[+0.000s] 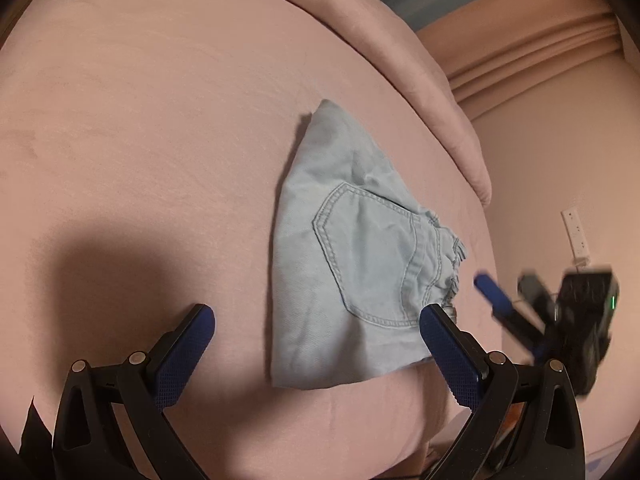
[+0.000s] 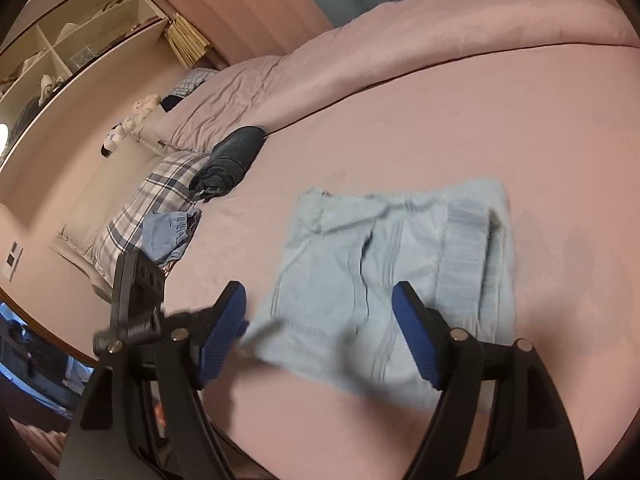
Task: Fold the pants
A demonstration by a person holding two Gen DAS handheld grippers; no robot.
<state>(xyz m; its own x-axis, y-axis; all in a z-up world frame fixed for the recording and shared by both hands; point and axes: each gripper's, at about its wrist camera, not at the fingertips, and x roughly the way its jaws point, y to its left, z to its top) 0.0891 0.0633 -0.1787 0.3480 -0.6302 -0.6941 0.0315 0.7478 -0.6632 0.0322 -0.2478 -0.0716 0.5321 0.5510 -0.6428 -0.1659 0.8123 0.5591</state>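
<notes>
Just ahead of parted fingers (image 1: 204, 322): folded pants (image 1: 360, 252).

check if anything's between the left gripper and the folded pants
Nothing visible. The left gripper is open just above the light blue denim pants on the pink bedsheet, with only bare sheet around them.

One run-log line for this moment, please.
light-blue denim pants: folded compact on pink bed | left gripper: jaws open, empty | right gripper: jaws open, empty, over pants
</notes>
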